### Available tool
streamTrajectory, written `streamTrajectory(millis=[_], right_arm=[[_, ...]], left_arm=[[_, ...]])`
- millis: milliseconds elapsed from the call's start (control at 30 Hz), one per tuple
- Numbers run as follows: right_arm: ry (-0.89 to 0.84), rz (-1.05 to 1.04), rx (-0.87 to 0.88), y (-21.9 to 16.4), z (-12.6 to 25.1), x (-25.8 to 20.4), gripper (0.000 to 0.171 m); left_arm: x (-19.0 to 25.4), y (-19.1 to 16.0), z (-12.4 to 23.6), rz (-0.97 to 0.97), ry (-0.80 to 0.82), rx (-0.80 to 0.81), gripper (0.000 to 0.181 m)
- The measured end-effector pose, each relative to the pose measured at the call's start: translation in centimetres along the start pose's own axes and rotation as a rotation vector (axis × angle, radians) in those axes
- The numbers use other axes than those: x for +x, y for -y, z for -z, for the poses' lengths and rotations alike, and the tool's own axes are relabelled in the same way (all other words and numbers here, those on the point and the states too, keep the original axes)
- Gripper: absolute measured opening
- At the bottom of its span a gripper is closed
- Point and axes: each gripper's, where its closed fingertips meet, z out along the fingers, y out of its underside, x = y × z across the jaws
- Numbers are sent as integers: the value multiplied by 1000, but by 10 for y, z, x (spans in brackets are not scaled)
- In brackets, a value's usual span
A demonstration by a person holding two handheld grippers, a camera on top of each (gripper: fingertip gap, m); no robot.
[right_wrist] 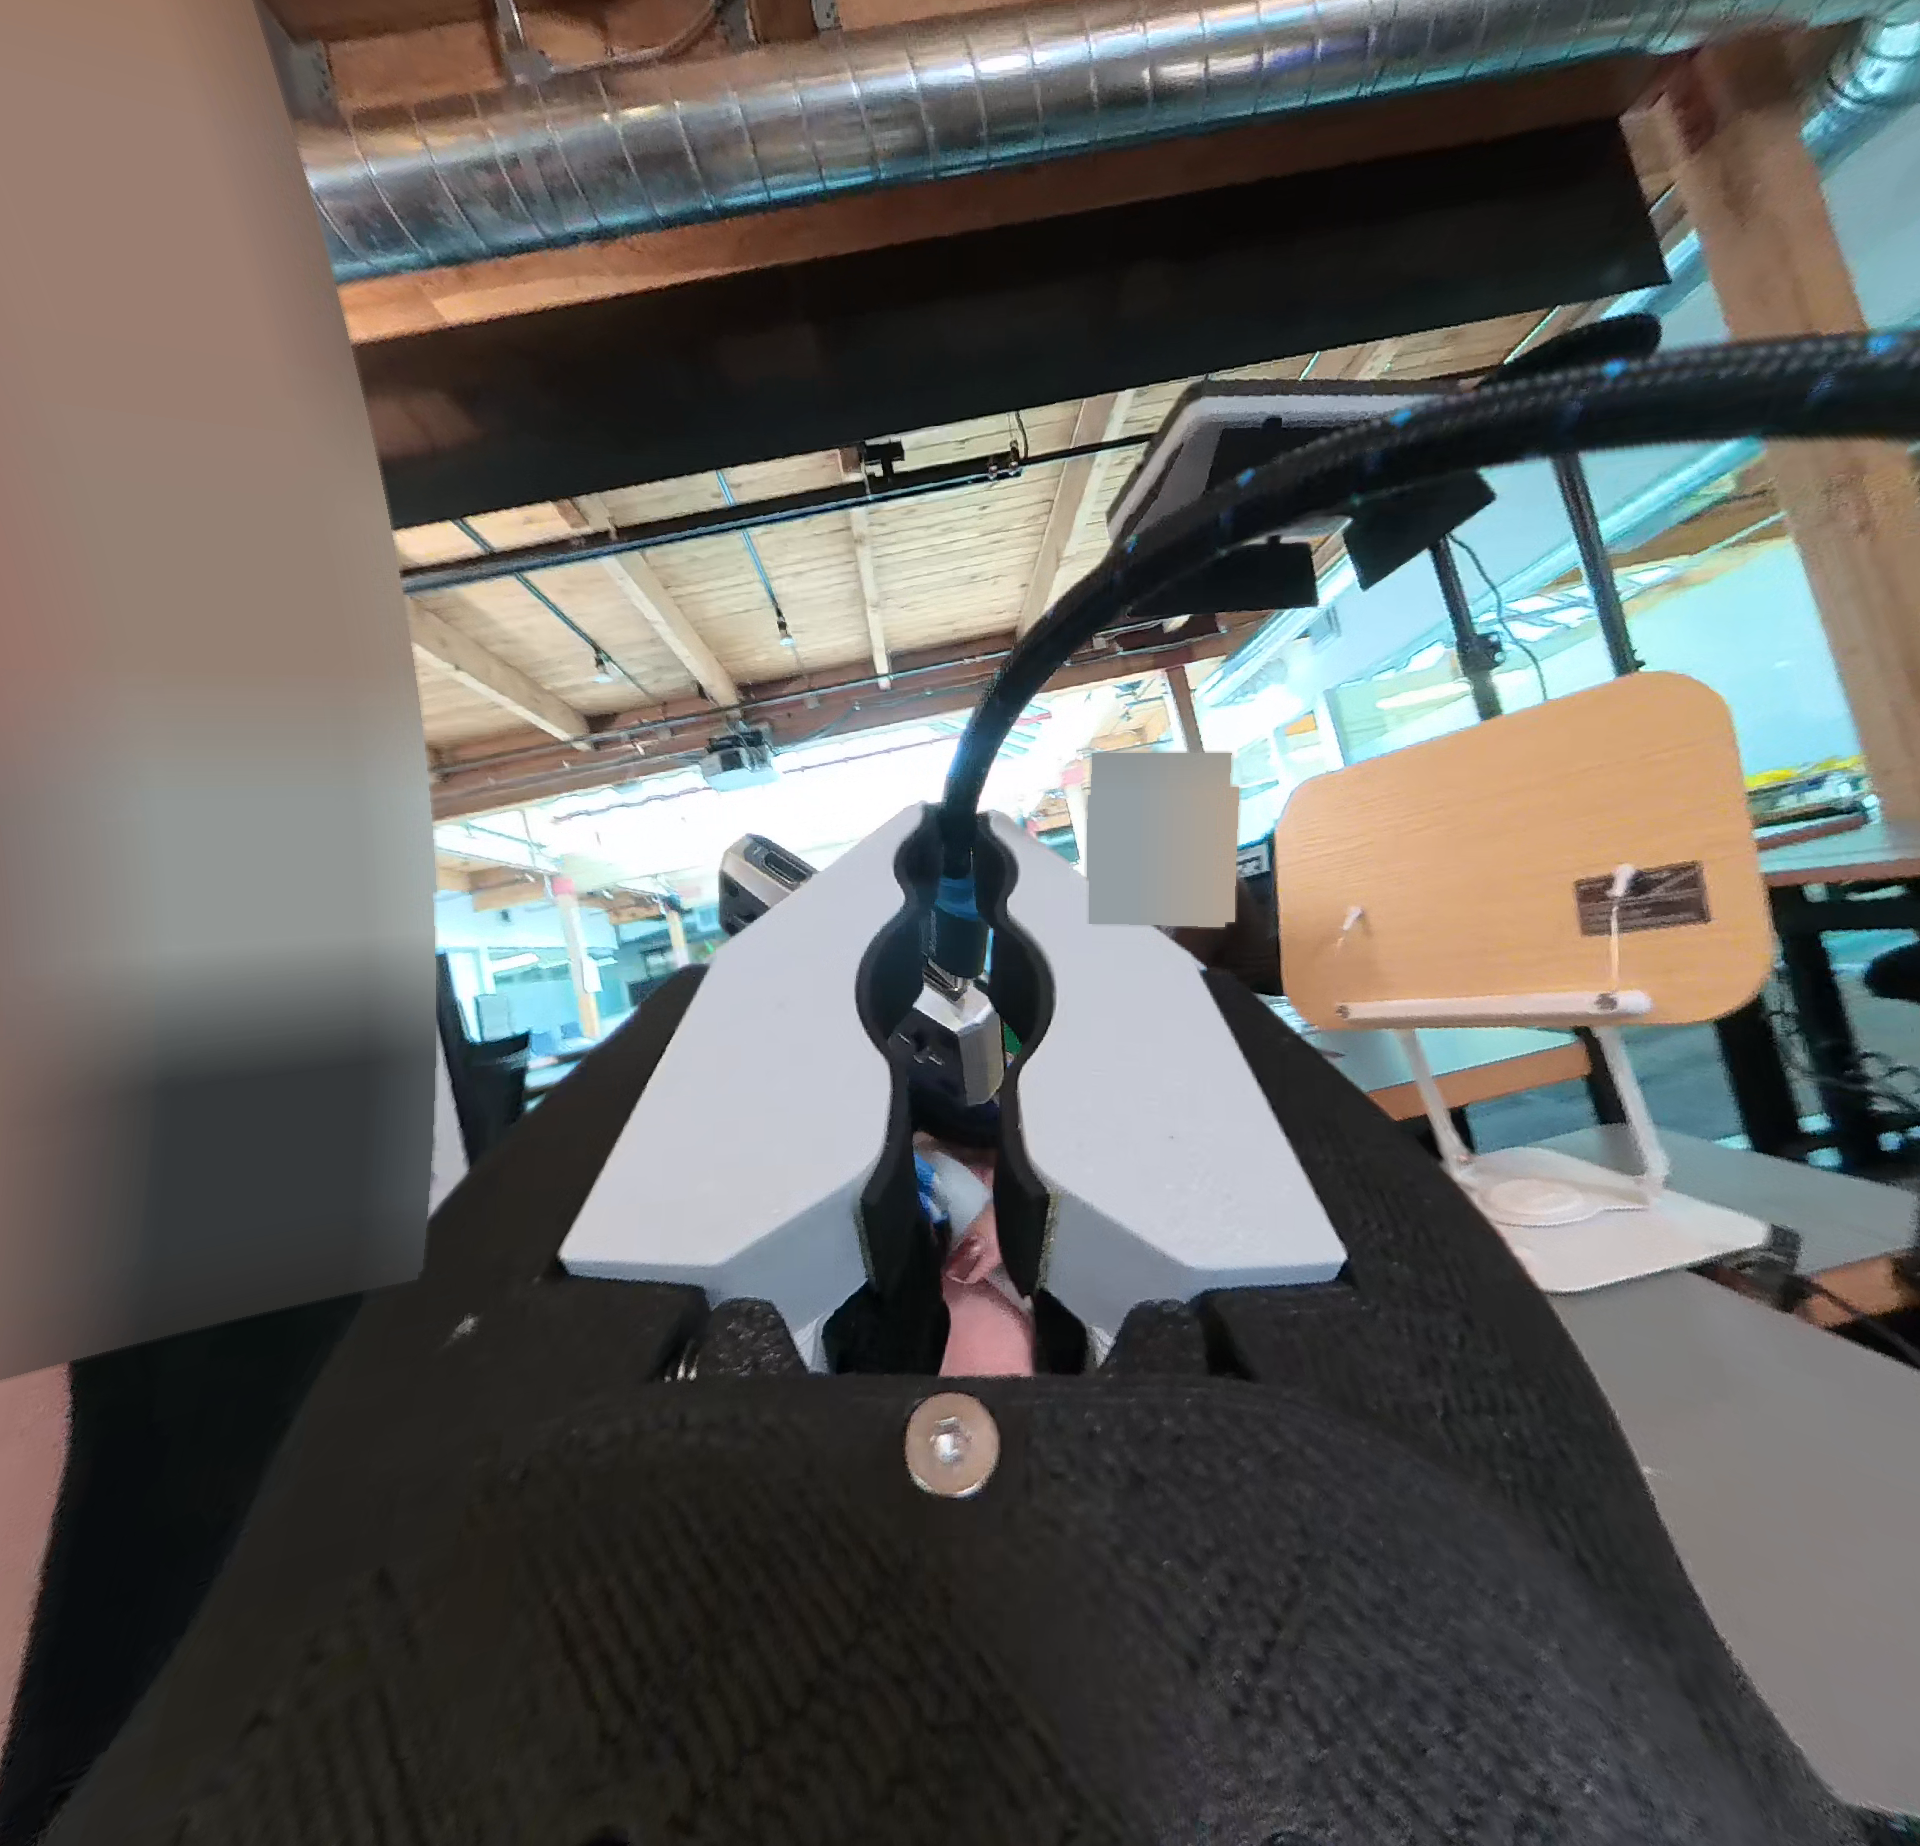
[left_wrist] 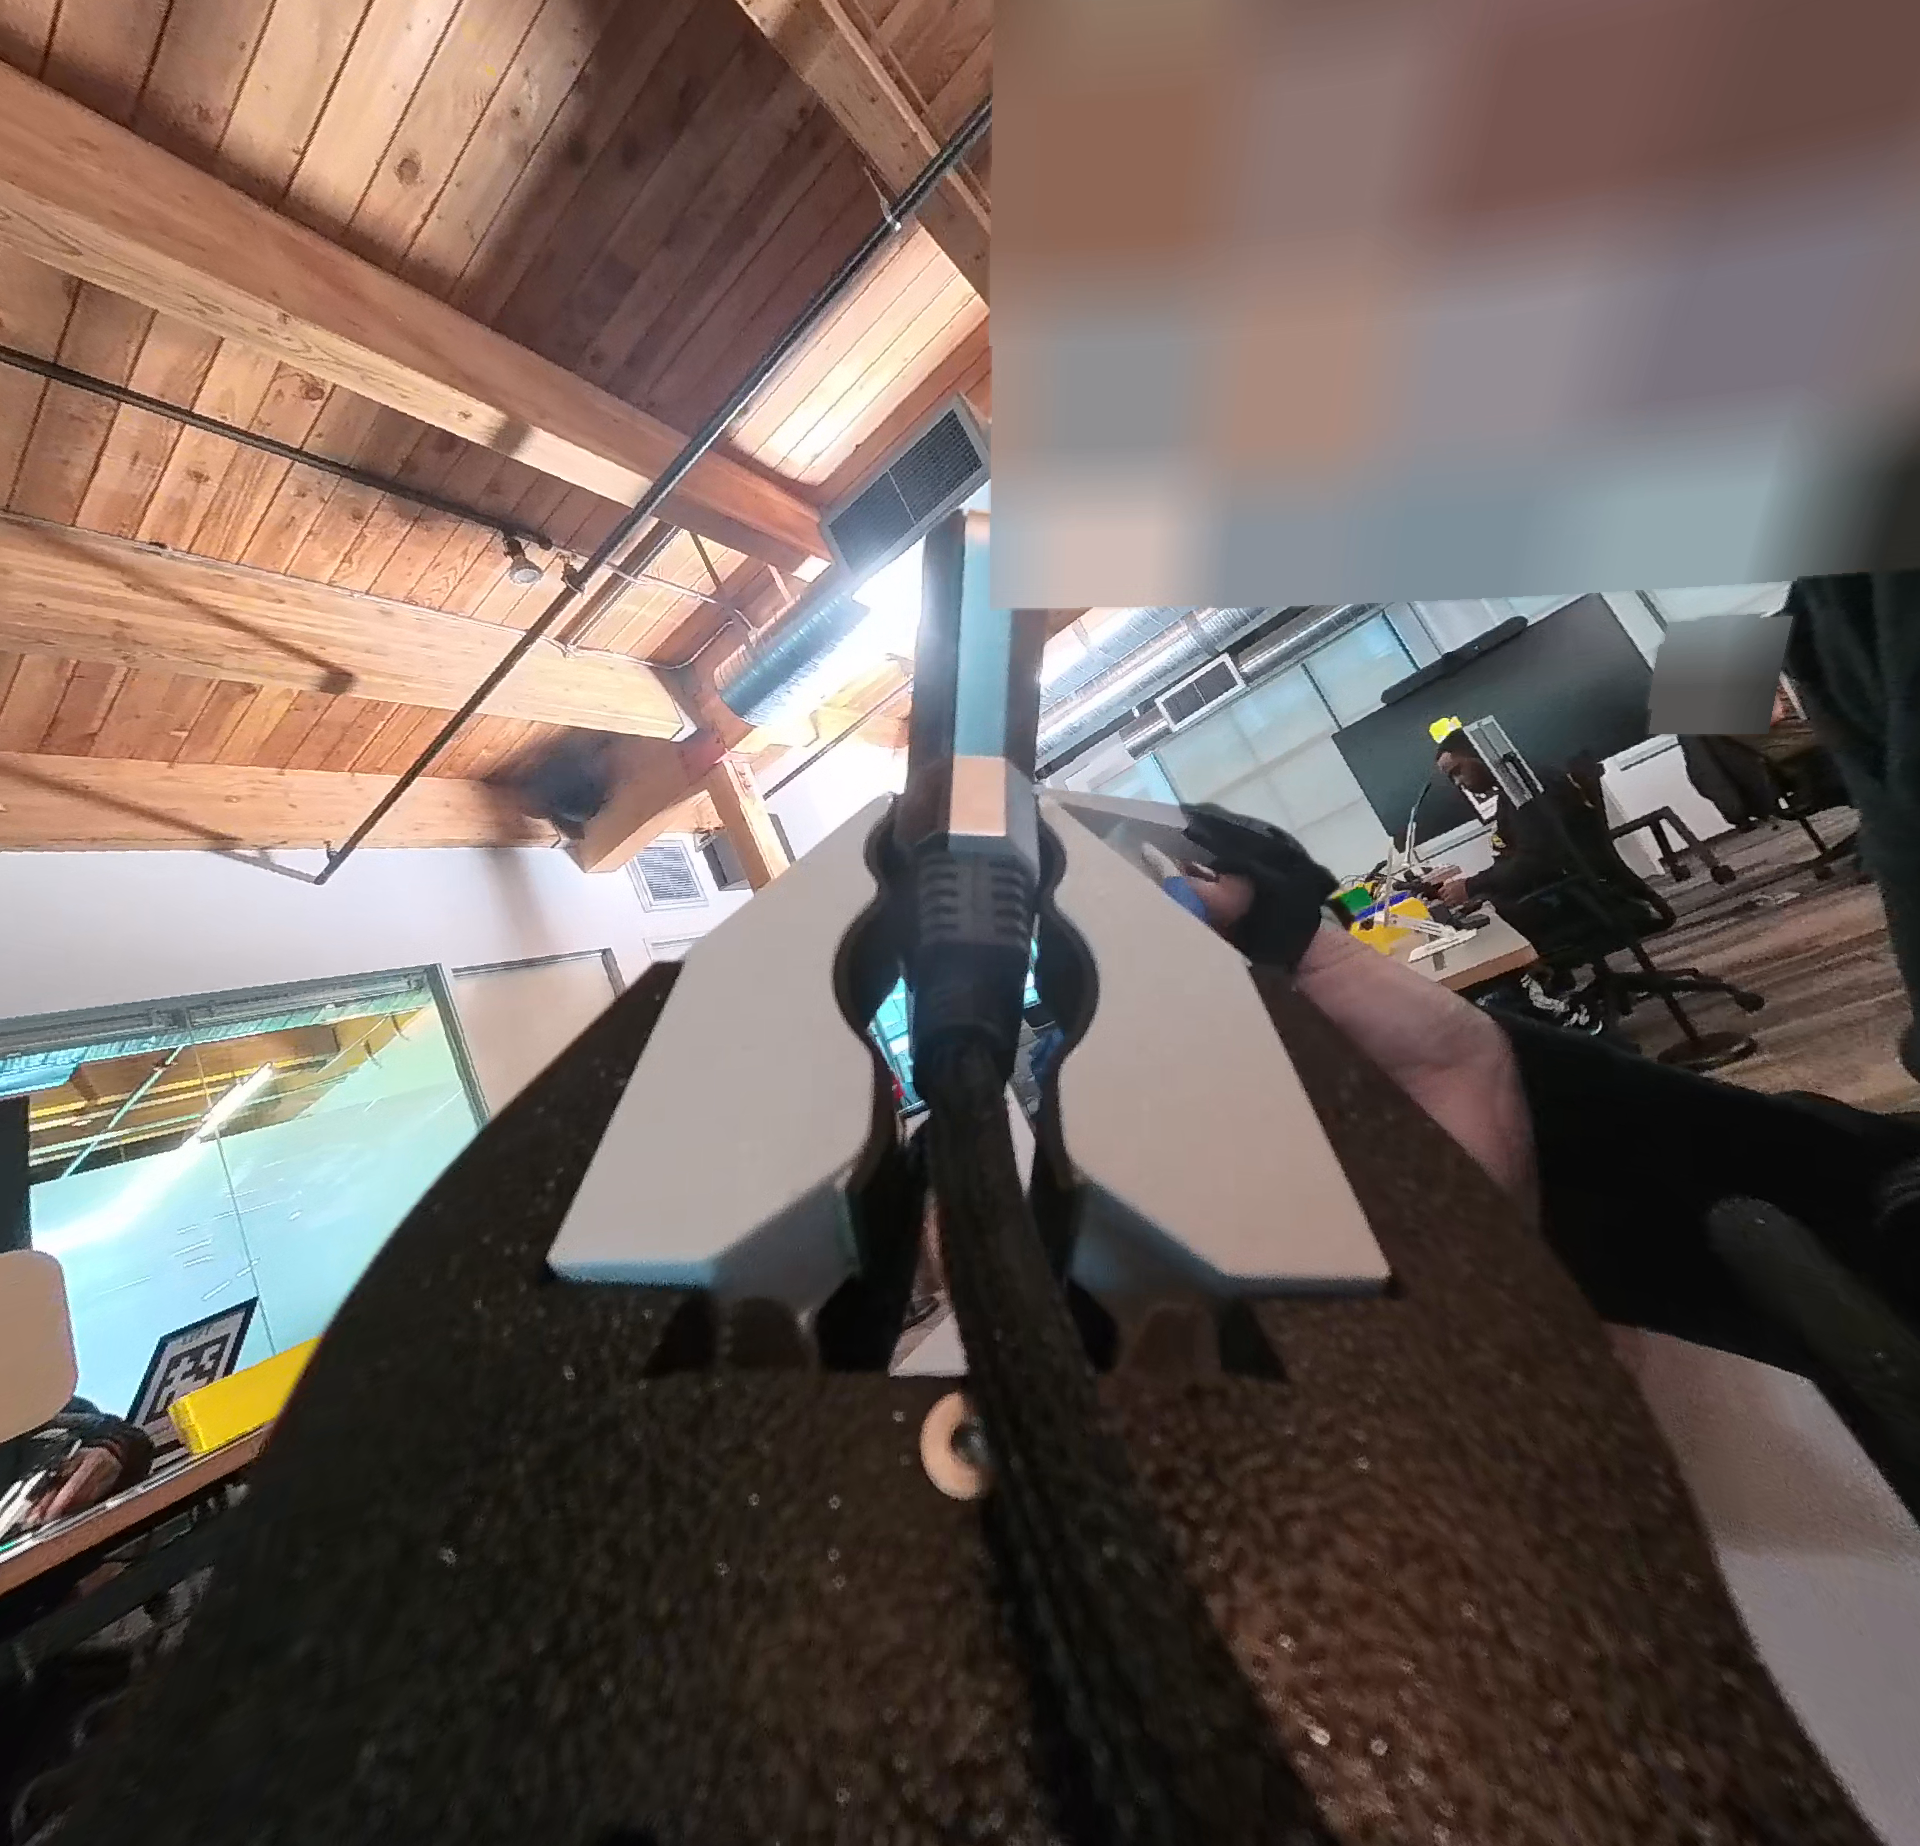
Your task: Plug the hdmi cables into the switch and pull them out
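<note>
Wooden ceiling beams [left_wrist: 312,269] fill the background, both cameras tilted upward. Left gripper [left_wrist: 966,861] is clamped on a black plug [left_wrist: 971,903], its braided cable [left_wrist: 997,1225] trailing back between the fingers. Right gripper [right_wrist: 951,851] pinches a blue-flecked cable [right_wrist: 1039,674] just behind its plug [right_wrist: 951,1017], which points toward the camera. The switch cannot be made out for certain.

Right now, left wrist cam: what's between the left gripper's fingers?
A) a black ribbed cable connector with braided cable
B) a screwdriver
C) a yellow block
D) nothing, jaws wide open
A: the left gripper is closed on the black ribbed cable connector, whose braided cable trails back between the fingers toward the camera.
</note>
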Motion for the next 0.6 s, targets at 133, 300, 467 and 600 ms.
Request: streamTrajectory(millis=[133, 300, 467, 600], right_arm=[[3, 43, -20, -1, -5, -5, 3], [14, 40, -26, -2, -9, -8, 4], [19, 22, -25, -3, -9, -7, 4], [22, 5, -21, -3, -9, -7, 4]], left_arm=[[0, 1, -1, 47, -4, 23, 19], [0, 0, -1, 69, -5, 32, 19], [-1, 3, 0, 82, -3, 45, 19], [-1, 3, 0, 87, -4, 48, 19]])
